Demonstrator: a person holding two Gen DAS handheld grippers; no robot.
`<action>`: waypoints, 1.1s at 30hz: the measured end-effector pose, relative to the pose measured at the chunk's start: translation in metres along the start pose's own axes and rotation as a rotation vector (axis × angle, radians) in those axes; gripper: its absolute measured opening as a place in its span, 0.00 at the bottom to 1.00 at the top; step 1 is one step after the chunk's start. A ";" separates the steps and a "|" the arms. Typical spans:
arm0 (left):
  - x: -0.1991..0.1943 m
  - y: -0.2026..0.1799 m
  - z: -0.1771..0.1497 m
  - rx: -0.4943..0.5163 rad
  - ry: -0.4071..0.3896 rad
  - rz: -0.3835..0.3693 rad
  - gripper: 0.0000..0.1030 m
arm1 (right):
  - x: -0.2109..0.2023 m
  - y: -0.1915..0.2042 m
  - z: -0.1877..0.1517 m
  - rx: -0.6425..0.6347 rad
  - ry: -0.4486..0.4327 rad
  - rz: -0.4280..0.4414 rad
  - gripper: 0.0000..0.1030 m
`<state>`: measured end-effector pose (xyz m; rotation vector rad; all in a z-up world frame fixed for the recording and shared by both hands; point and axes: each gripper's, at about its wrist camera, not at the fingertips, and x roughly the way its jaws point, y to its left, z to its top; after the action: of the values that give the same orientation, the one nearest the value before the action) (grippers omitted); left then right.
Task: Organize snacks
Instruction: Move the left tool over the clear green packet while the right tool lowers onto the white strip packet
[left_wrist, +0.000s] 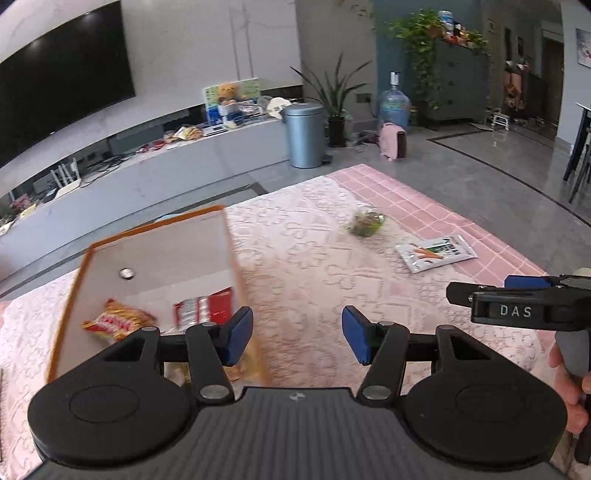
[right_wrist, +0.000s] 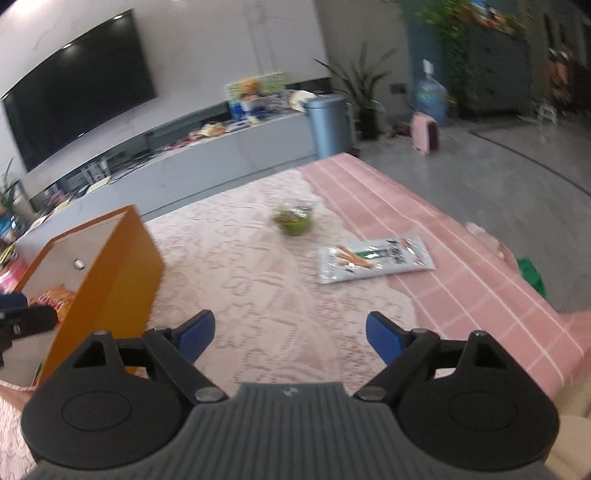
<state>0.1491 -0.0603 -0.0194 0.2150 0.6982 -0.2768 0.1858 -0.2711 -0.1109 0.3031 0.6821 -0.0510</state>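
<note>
Two cloths (right_wrist: 258, 280) on one table.

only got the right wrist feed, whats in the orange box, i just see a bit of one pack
Observer: Two packs lie in the box: a yellow-red pack and a red-white pack.
Operator: is the left gripper carrying anything
Observer: No. The left gripper is open with nothing between its jaws, at the box's right wall.
Operator: anything on the box floor besides packs
Observer: A small round silver thing sits on the inside of the box, above the packs in the left wrist view; I cannot tell what it is.
</note>
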 end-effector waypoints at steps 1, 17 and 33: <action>0.003 -0.006 0.001 0.011 -0.004 -0.011 0.64 | 0.001 -0.005 0.002 0.015 -0.001 -0.002 0.84; 0.100 -0.056 0.030 0.140 0.114 -0.114 0.61 | 0.074 -0.067 0.038 0.284 0.104 -0.142 0.84; 0.175 -0.064 0.058 0.161 0.120 -0.110 0.61 | 0.153 -0.098 0.060 0.366 0.230 -0.098 0.86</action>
<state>0.2917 -0.1680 -0.0982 0.3494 0.8085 -0.4284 0.3275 -0.3741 -0.1884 0.6342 0.9166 -0.2388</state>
